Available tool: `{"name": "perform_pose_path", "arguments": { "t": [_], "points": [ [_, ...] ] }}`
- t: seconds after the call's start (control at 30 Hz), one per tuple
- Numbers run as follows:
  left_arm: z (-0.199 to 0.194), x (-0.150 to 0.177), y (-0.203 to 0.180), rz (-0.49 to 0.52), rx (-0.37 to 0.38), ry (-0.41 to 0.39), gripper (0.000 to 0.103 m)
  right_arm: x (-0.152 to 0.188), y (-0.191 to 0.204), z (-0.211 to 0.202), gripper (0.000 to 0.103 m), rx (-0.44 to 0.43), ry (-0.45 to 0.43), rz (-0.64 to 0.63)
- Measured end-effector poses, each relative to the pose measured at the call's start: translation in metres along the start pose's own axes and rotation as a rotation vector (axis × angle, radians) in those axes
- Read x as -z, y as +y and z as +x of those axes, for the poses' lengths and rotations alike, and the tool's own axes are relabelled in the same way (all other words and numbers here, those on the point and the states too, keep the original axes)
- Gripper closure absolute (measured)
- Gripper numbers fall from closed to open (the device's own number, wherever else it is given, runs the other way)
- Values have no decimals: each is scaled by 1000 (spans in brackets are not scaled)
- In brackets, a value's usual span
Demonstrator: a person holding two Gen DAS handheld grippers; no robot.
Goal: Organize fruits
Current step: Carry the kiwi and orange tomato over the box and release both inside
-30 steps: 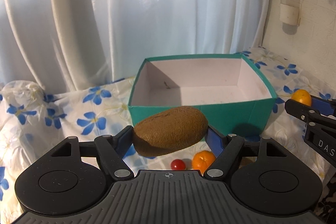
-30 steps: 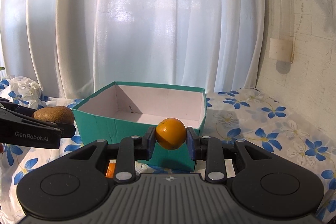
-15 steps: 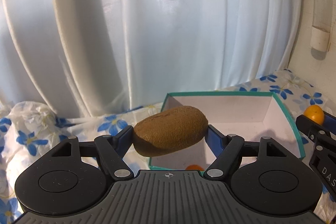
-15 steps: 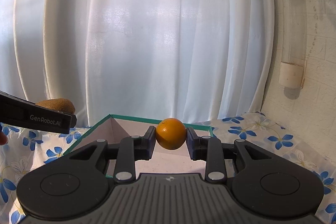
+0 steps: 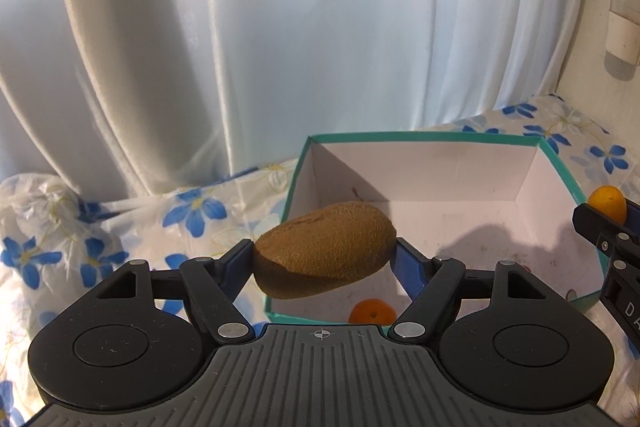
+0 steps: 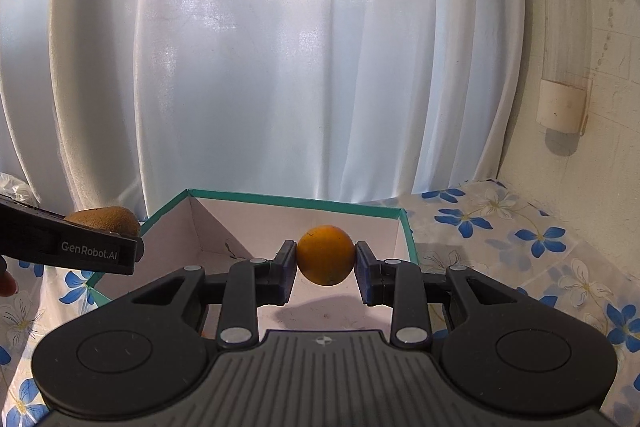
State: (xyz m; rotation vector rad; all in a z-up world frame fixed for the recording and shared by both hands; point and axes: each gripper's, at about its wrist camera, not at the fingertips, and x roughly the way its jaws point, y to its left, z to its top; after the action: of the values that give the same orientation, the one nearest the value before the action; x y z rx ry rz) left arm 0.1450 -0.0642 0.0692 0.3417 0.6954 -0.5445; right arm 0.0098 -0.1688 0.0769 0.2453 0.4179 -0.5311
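So the left gripper (image 5: 325, 253) has its fingers clamped on a brown fuzzy kiwi (image 5: 325, 251), pinching it end to end, lying a bit tilted with the right end higher. It's held in the air over the near left corner of the teal box (image 5: 440, 138), which is open on top with a white inside. Down on the box floor near the front wall there's a small orange fruit (image 5: 372, 311), partly hidden behind the gripper body.

The right gripper (image 6: 325, 255) has its fingers closed on a little round orange (image 6: 325, 254), one pad on each side, and it hangs above the box (image 6: 296, 201) interior too, toward the right half. From the left wrist view you can see that same orange (image 5: 606, 202) peeking out at the right edge, right by the box's right wall. From the right wrist view the kiwi (image 6: 106, 221) shows at the left, above the box's left rim, behind the other gripper's finger marked GenRobot.AI.

The box sits on a table covered in a white cloth with blue flowers (image 6: 520, 227), white curtain (image 6: 280, 47) behind it, and a clear tube thing (image 6: 564, 27) fixed on the wall to the right.
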Motion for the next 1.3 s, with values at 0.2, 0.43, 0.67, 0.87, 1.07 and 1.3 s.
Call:
{"name": "perform_pose_path", "arguments": {
  "t": [0.2,0.43,0.67,0.87,1.07,1.3],
  "points": [
    [13,3,-3,7,6,32,24,5,-1,8,73,16,24,2],
    [32,8,-8,30,8,87,24,12,-1,20,73,22,63,-10],
    [47,14,-12,51,10,128,24,24,-1,33,73,29,115,-24],
    [57,16,-12,54,11,156,24,30,-4,43,72,34,149,-23],
    [60,16,-13,57,7,161,24,36,-3,48,72,31,172,-31],
    [61,17,-16,63,6,164,24,36,-3,49,72,38,165,-49]
  ]
}}
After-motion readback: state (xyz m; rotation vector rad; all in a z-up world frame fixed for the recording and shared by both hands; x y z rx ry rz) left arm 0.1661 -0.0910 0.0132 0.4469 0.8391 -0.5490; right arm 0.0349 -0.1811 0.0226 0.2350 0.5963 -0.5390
